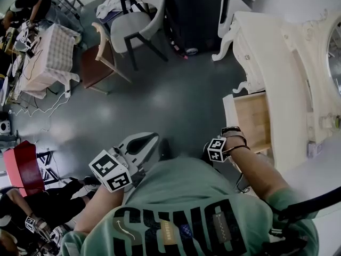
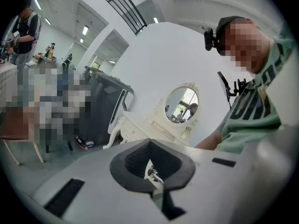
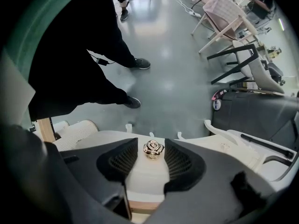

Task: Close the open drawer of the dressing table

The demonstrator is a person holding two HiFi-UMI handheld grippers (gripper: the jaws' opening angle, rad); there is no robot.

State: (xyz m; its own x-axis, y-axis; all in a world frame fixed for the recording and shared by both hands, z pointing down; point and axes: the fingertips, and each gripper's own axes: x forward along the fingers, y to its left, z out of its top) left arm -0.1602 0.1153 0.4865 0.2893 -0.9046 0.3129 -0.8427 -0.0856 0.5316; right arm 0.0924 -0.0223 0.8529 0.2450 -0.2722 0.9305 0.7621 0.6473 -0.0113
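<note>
The cream dressing table (image 1: 277, 73) stands at the right of the head view, and its open drawer (image 1: 251, 120) juts out toward me with the wooden inside showing. My right gripper (image 3: 152, 161) is up against the white drawer front (image 3: 145, 181). Its jaws stand open either side of the gold rose knob (image 3: 153, 148), with a slim gap on the left side. In the head view its marker cube (image 1: 216, 149) sits just below the drawer's near end. My left gripper (image 1: 145, 143) hangs over the floor to the left, shut and empty, pointing at the table and its oval mirror (image 2: 181, 104).
A grey armchair (image 1: 136, 25), a wooden chair (image 1: 98, 63) and a table with a checked cloth (image 1: 50, 55) stand across the grey floor. A large dark unit (image 1: 194, 9) sits behind the dressing table. My own dark trouser legs and shoes (image 3: 140, 63) are beside the drawer.
</note>
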